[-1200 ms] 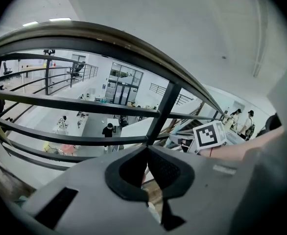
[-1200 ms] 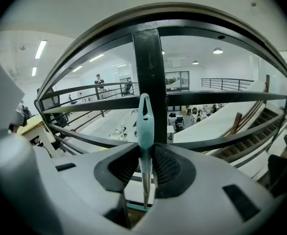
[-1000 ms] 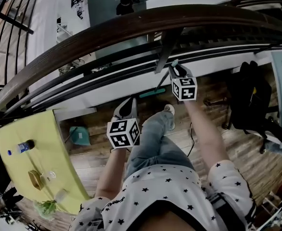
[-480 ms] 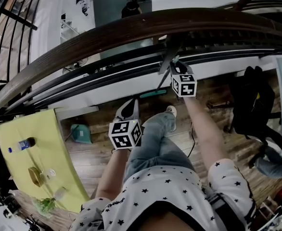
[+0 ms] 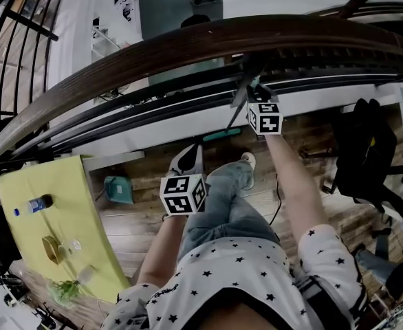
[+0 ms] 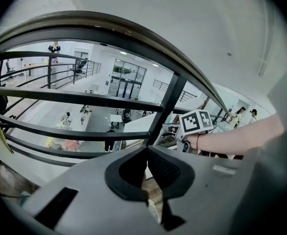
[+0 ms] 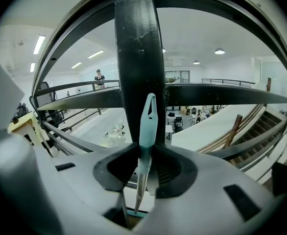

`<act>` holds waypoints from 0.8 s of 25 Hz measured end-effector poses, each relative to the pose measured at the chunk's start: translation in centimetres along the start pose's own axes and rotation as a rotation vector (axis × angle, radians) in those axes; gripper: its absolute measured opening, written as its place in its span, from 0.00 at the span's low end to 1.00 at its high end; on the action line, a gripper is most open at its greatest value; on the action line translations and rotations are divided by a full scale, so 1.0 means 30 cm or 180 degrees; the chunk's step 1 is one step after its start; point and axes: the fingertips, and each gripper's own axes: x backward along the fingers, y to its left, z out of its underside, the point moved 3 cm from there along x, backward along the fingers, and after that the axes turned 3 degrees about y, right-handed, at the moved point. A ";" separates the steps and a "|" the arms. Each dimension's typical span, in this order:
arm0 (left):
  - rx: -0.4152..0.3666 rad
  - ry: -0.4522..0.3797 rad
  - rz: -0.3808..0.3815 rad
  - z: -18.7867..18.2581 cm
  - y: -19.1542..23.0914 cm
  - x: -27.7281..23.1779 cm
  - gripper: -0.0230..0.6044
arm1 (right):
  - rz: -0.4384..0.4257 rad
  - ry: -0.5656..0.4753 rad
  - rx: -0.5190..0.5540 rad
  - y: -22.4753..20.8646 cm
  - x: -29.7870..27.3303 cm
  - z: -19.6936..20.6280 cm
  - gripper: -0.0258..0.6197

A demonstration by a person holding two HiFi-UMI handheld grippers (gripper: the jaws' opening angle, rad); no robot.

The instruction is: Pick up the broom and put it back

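The broom is a thin metal handle (image 7: 142,177) with a teal tip (image 7: 148,119). It stands upright between the jaws of my right gripper (image 7: 146,169), and the tip rests against a black railing post (image 7: 136,58). Those jaws are opening, with the handle still between the pads. In the head view the right gripper (image 5: 252,89) is up at the railing. The handle (image 5: 232,115) slants down from it to the teal broom head (image 5: 221,135) on the wooden floor. My left gripper (image 5: 188,159) hangs lower, shut and empty (image 6: 147,168).
A curved wooden handrail (image 5: 188,43) with dark bars crosses ahead, with an open hall far below. A teal dustpan (image 5: 119,189) lies on the floor at left beside a yellow table (image 5: 84,218). A black backpack (image 5: 366,157) stands at right. The person's leg is between the grippers.
The right gripper with the broom has shifted slightly toward the railing post. The left gripper has barely moved.
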 end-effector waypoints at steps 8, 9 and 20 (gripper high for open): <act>0.0014 0.0019 -0.0027 0.007 -0.003 -0.005 0.06 | 0.0010 0.0021 -0.0077 -0.010 -0.029 -0.005 0.18; 0.0012 0.0017 -0.0029 0.007 -0.001 -0.005 0.06 | 0.0020 0.0021 -0.0085 -0.010 -0.029 -0.003 0.18; 0.0036 -0.0040 -0.0064 -0.008 0.011 0.014 0.06 | 0.0083 0.0037 -0.0159 -0.007 -0.028 -0.007 0.22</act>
